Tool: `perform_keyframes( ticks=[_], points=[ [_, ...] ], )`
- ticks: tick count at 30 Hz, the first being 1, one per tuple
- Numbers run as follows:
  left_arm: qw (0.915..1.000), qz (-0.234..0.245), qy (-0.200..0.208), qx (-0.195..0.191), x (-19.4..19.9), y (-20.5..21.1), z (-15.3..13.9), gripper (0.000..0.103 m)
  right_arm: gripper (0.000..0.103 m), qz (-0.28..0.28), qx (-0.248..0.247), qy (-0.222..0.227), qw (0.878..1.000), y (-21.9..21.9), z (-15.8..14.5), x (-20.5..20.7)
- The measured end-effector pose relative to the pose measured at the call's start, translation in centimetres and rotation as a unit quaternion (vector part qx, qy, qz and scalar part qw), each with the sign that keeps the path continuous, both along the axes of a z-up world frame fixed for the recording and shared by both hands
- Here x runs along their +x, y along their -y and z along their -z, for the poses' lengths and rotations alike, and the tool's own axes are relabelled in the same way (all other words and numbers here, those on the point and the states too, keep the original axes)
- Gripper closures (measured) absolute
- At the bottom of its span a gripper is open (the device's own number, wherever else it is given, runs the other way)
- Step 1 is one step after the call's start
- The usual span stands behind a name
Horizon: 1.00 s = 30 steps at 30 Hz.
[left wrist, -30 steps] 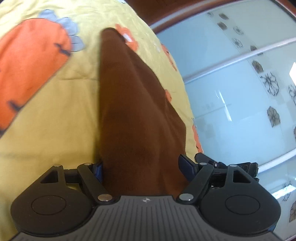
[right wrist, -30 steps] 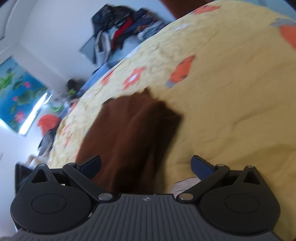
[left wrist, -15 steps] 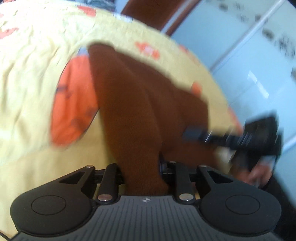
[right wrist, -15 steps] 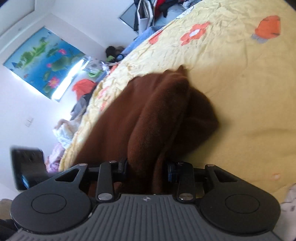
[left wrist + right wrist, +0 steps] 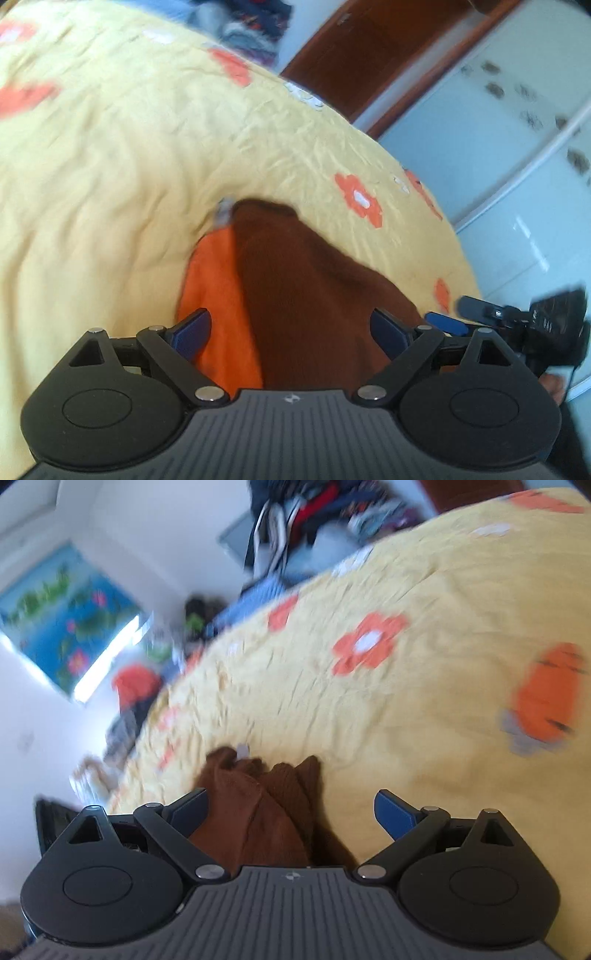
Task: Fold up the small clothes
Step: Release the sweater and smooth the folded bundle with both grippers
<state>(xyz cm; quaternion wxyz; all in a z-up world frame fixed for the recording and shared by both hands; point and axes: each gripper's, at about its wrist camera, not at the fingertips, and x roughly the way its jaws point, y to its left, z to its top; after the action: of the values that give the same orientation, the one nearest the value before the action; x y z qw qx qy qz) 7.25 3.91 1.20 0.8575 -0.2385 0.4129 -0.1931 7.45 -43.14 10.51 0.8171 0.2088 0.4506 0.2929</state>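
A small brown garment [image 5: 306, 291] lies folded on the yellow bedspread [image 5: 110, 166], partly over an orange carrot print. My left gripper [image 5: 291, 332] is open, its blue fingers spread to either side of the cloth's near end. In the right wrist view the same brown garment [image 5: 258, 812] lies bunched under my right gripper [image 5: 291, 812], which is also open and holds nothing. The right gripper [image 5: 517, 321] shows at the right edge of the left wrist view, close to the garment's right side.
The bedspread [image 5: 406, 709] carries orange flower and carrot prints. A pile of clothes [image 5: 310, 520] sits beyond the bed's far edge. A brown door [image 5: 369, 55] and pale glass wardrobe panels [image 5: 517, 166] stand past the bed's right edge.
Half a second ago both grippers were shut on the brown garment. Both have opened and let it go, and it now lies lower and flatter on the bed.
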Motion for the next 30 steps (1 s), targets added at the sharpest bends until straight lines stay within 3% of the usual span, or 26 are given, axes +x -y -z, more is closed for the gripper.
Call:
perform_keyframes(
  ticks=[2,3,4,5,6,7,10,12,14,16,18,21,22,23,25,27,28,30],
  points=[
    [0.9999,0.011,0.005,0.012,1.2,1.1,0.0,0.012,0.009,-0.037,-0.02,-0.019,0.999,-2.6,1.0,1.5],
    [0.9997,0.016,0.013,0.016,1.5,1.5,0.0,0.024,0.014,-0.053,-0.028,-0.014,0.998,-3.6,1.3,1.9],
    [0.999,0.023,0.017,0.035,1.7,2.1,0.0,0.08,0.029,-0.068,-0.036,-0.001,0.997,-4.2,1.3,1.8],
    [0.9973,0.027,0.024,0.063,1.8,2.9,0.0,0.084,0.072,-0.084,-0.042,-0.01,0.996,-4.9,1.6,2.1],
    [0.9956,0.022,0.043,0.081,1.6,3.3,-0.2,0.084,0.073,-0.094,-0.043,-0.022,0.994,-5.4,1.8,2.4],
    [0.9927,0.021,0.065,0.1,1.2,3.7,-0.6,0.084,0.073,-0.096,-0.045,-0.006,0.994,-5.8,1.6,2.3],
    [0.9847,0.011,0.123,0.123,1.0,4.0,-2.4,0.084,0.074,-0.101,-0.033,0.048,0.993,-6.0,-0.5,2.0],
    [0.9797,0.005,0.142,0.141,2.5,4.4,-3.3,0.084,0.074,-0.09,-0.026,0.087,0.992,-6.1,-1.9,2.4],
    [0.9745,0.003,0.15,0.167,4.0,5.2,-3.1,0.081,0.074,-0.066,-0.03,0.097,0.993,-6.5,-1.8,3.7],
    [0.9637,0.028,0.144,0.223,5.1,6.4,-1.7,0.079,0.067,-0.048,-0.052,0.062,0.996,-6.8,-0.1,5.0],
    [0.9573,0.022,0.142,0.251,4.0,6.5,-1.1,0.077,0.047,-0.03,-0.082,0.037,0.995,-6.7,1.0,5.0],
    [0.941,0.001,0.221,0.257,-1.0,6.1,-2.8,0.07,0.04,0.002,-0.075,0.082,0.994,-5.7,-0.8,2.4],
    [0.9374,0.01,0.241,0.251,-2.4,6.3,-3.5,0.056,0.038,0.007,-0.08,0.109,0.991,-5.7,-1.9,1.5],
    [0.9366,0.025,0.255,0.239,-3.6,6.6,-3.9,0.033,0.031,0.008,-0.08,0.132,0.988,-5.9,-3.0,0.7],
    [0.9319,0.075,0.267,0.234,-4.7,8.2,-4.1,0.017,0.02,-0.011,-0.053,0.14,0.989,-6.7,-4.5,0.5],
    [0.9246,0.12,0.252,0.26,-4.9,10.1,-3.3,0.017,0.01,-0.046,-0.03,0.117,0.992,-8.2,-4.4,1.0],
    [0.9254,0.13,0.231,0.271,-4.6,10.7,-2.5,0.017,0.01,-0.057,-0.036,0.104,0.992,-9.0,-3.8,1.4],
    [0.9357,0.127,0.197,0.264,-4.0,10.9,-0.5,0.017,0.01,-0.053,-0.077,0.056,0.994,-9.9,-1.2,2.3]
  ],
)
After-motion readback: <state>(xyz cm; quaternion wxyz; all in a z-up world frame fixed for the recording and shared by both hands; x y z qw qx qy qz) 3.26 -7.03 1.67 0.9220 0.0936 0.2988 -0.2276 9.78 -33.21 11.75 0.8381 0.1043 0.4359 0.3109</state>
